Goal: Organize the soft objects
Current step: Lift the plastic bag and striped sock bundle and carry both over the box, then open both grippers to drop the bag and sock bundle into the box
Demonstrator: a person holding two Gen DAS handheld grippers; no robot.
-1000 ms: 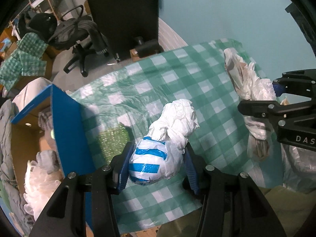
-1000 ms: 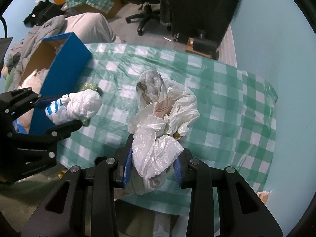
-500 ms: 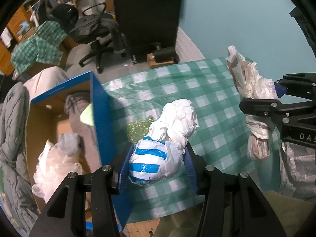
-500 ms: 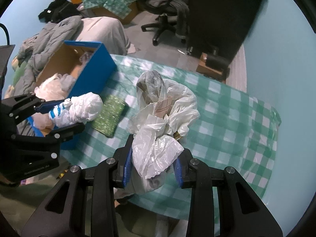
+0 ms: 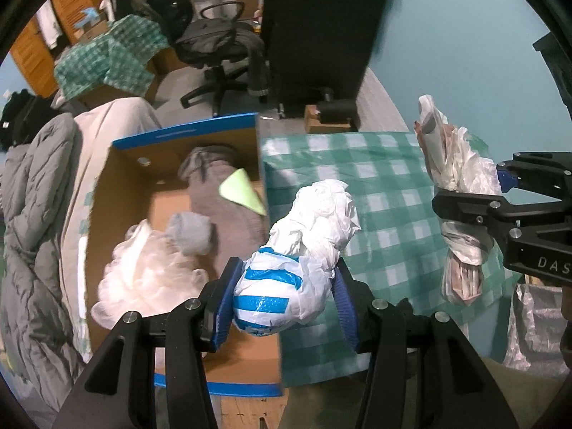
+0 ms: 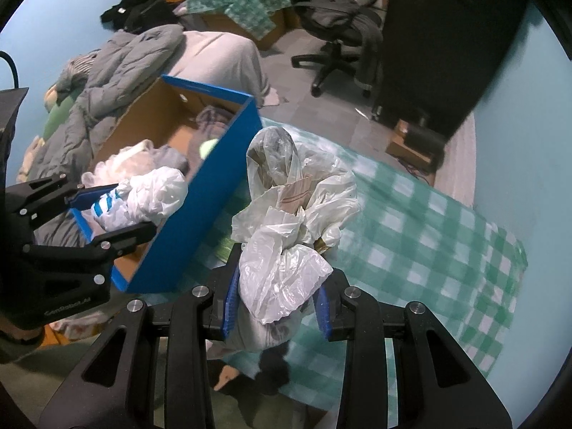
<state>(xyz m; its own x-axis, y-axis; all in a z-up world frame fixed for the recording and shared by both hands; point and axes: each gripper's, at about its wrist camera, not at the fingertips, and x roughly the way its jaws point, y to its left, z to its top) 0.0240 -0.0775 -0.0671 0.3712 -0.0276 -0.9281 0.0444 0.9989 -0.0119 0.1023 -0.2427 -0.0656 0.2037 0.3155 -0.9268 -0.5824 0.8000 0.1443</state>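
Note:
My left gripper [image 5: 284, 296] is shut on a white plastic bag bundle with blue stripes [image 5: 296, 275], held over the right edge of an open blue cardboard box [image 5: 186, 132]. It also shows in the right wrist view [image 6: 143, 200]. My right gripper [image 6: 275, 300] is shut on a bundle of clear and white plastic bags [image 6: 289, 221], held above the green checked tablecloth [image 6: 429, 236]. The box [image 6: 200, 211] holds a grey cloth [image 5: 221, 193], a grey ball [image 5: 189, 232] and a white fluffy bundle [image 5: 146, 271].
A green sponge-like pad [image 6: 225, 243] lies on the cloth beside the box, mostly hidden. Grey bedding [image 5: 32, 214] lies left of the box. An office chair [image 5: 221, 57] and a black cabinet [image 5: 321, 28] stand behind the table.
Both grippers have moved left with their bundles. The left bundle has gone from above the tablecloth to above the box's right edge; the box inside has come into view.

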